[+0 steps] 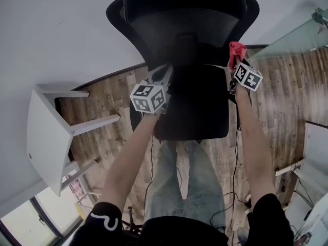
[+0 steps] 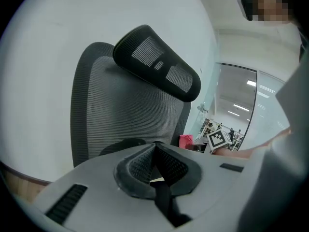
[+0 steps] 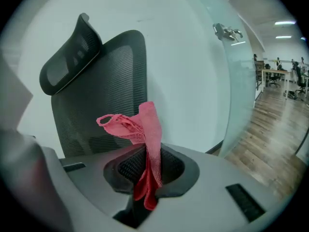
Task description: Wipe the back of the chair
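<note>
Pale wall backs the black chair (image 1: 184, 29); right gripper (image 3: 147, 163) pinches a pink cloth (image 3: 145, 124) beside the chair's edge, left gripper (image 2: 154, 161) seems closed on nothing, both arms outstretched.

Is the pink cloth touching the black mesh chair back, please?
Cannot tell: in the right gripper view the pink cloth overlaps the black mesh chair back; no view shows depth.

Office (desks (image 3: 271, 72), glass partn. (image 3: 241, 95))

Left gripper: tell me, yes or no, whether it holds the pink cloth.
No: the left gripper is shut on nothing, while the pink cloth is clamped in the right gripper.
</note>
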Available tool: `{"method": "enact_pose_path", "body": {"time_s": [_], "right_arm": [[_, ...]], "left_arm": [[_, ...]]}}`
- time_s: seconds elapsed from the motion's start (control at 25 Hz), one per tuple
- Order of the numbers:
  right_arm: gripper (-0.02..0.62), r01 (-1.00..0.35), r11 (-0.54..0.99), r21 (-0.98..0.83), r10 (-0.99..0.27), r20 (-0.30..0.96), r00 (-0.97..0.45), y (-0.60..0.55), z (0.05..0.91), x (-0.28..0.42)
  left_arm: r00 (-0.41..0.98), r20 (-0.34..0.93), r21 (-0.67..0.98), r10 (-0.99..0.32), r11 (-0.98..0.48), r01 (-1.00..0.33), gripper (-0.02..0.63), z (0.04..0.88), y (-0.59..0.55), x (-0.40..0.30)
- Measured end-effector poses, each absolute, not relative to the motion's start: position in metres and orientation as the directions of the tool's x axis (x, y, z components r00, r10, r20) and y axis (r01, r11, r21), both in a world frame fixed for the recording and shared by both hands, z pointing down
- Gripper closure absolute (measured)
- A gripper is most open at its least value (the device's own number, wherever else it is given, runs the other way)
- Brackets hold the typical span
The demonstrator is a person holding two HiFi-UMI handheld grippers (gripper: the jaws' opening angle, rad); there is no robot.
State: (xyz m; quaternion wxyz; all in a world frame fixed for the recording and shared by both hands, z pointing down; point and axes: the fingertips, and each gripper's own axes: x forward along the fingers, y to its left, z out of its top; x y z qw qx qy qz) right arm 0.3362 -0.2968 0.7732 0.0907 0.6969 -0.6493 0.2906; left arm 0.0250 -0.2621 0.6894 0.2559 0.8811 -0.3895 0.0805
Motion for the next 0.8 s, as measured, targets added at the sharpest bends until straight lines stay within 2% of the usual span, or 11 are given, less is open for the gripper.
{"method": "enact_pose_path", "body": {"time_s": [0.2,0.44,0.64,0.8], "right_arm": [[0.525,-0.949,0.066,-0.307,-0.837,0.5,-0.22,-0.299,0.784,0.247],[0.523,-0.901,0.313,-0.301,-0.741,0.516,-0.43,-0.306,0.797,0.104],[0.523,-0.844,0.435,-0.313,-0.656,0.532,-0.536,-0.305,0.81,0.003],[0.523,-0.818,0.48,-0.318,-0.619,0.538,-0.572,-0.309,0.819,-0.046]], "left_arm": [[0.658,0.344,0.392,-0.67,-0.534,-0.749,0.581,0.694,-0.26,-0.009],[0.603,0.349,0.393,-0.717,-0.472,-0.789,0.581,0.7,-0.259,-0.079],[0.56,0.348,0.413,-0.752,-0.413,-0.812,0.581,0.706,-0.256,-0.138],[0.543,0.352,0.415,-0.763,-0.393,-0.821,0.581,0.711,-0.253,-0.167]]}}
